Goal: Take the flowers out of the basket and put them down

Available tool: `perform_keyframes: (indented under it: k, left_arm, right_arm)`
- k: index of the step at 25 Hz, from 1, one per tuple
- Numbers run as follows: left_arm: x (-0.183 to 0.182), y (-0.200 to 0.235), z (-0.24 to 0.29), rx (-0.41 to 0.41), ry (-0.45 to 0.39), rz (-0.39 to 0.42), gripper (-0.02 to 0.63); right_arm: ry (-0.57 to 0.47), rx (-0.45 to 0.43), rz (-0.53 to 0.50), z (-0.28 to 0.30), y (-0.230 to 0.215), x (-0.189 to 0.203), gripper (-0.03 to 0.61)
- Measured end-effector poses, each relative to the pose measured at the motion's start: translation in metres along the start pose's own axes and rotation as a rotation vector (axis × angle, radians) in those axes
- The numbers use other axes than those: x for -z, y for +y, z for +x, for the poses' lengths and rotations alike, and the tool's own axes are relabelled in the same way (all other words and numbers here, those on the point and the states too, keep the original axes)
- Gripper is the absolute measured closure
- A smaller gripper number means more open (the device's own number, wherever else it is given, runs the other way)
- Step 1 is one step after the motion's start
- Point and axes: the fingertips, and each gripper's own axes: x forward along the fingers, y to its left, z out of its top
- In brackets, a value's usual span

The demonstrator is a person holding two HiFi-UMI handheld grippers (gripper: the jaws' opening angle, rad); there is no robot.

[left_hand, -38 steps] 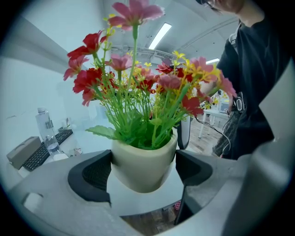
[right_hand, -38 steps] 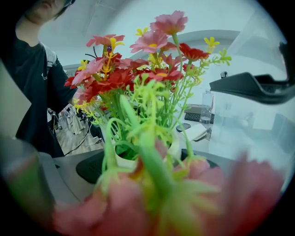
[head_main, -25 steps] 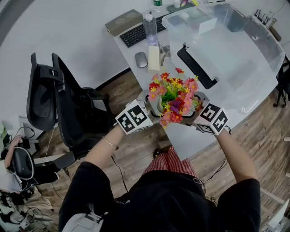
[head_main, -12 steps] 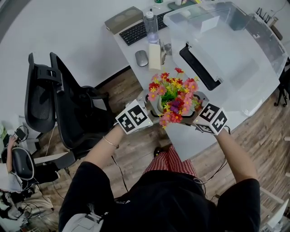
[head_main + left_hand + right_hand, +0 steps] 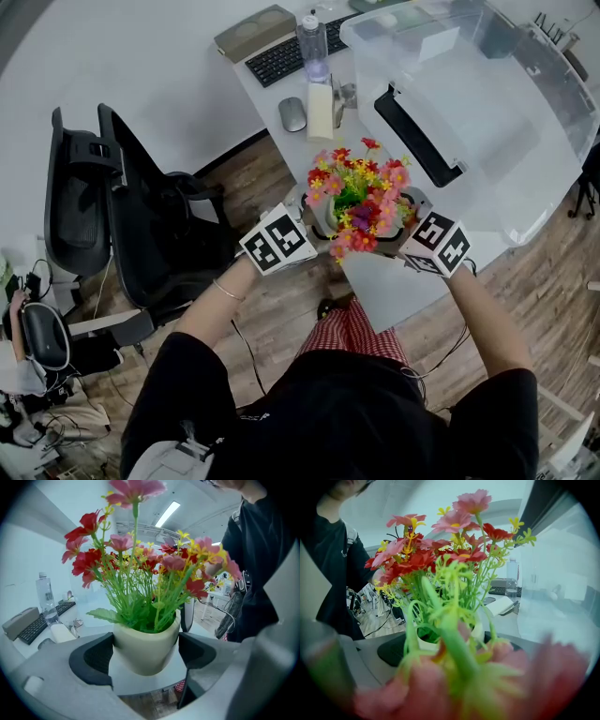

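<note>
Nothing has shifted this past second: my left tongs (image 5: 145,660) stay clenched on the flower pot (image 5: 146,641), and my right tongs (image 5: 451,652) seem to pinch it too. The flowers (image 5: 361,199) hang above the surface (image 5: 394,281) edge and are not yet set down.

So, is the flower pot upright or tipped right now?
Upright. In the left gripper view the cream pot sits rim-up between the jaws of the left gripper, and the flowers rise straight above it.

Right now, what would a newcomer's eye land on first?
The bright red, pink and yellow flowers at centre, in a cream pot clamped by the left gripper above the edge of the desk. Behind them, a big clear storage bin covers much of it.
</note>
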Motion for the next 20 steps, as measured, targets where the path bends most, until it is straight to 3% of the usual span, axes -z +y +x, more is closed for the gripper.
perform_keyframes:
  k: [20]
  left_arm:
    - [0.016,0.006,0.009,-0.003,0.013,-0.032,0.186]
  right_arm:
    - [0.008,-0.033,0.017,0.014,-0.007,0.013,0.126]
